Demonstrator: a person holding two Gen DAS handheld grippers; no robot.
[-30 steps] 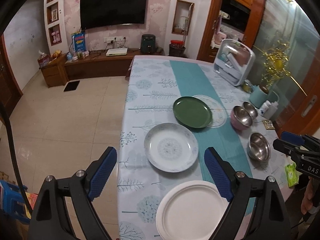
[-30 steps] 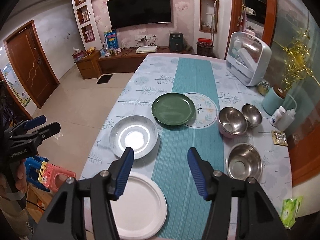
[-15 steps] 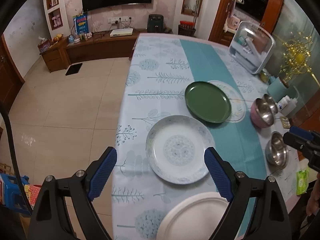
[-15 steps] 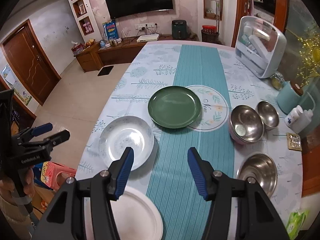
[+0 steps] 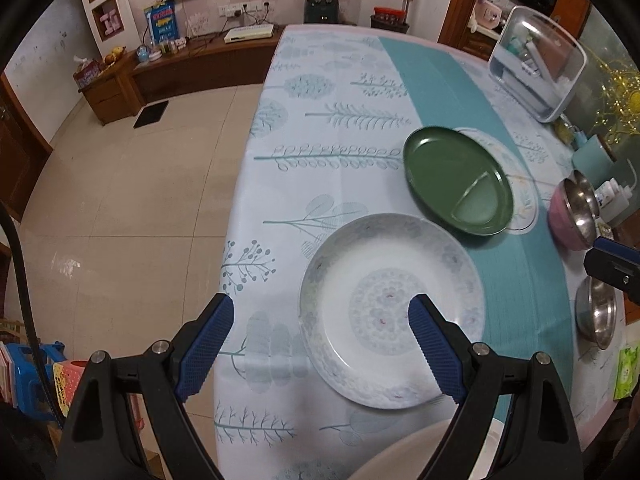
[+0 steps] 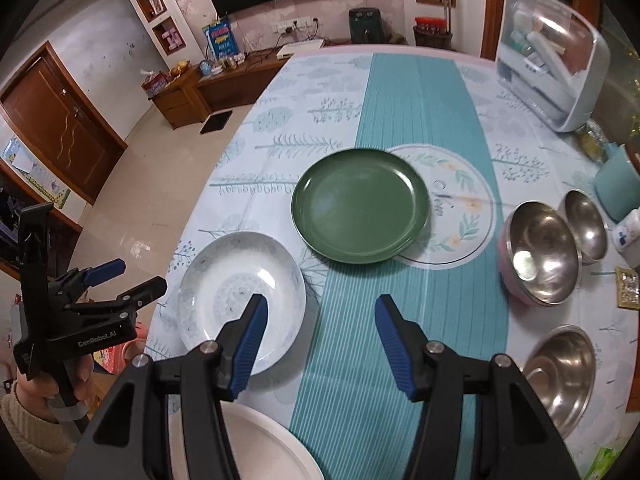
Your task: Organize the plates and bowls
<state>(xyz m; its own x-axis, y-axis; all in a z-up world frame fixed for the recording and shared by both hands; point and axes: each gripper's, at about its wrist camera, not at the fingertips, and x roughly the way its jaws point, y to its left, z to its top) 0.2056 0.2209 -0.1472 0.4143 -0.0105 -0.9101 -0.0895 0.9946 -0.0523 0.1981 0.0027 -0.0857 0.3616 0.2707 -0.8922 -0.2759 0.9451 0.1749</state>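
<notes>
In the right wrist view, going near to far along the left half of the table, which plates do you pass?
Plain white plate at the near edge → patterned white plate → green plate, which partly overlaps the round floral placemat beside it.

patterned plate (image 6: 240, 296) left of table runner (image 6: 404, 240), steel bowls (image 6: 540, 256) right, divided plate (image 6: 360, 204) behind
</notes>
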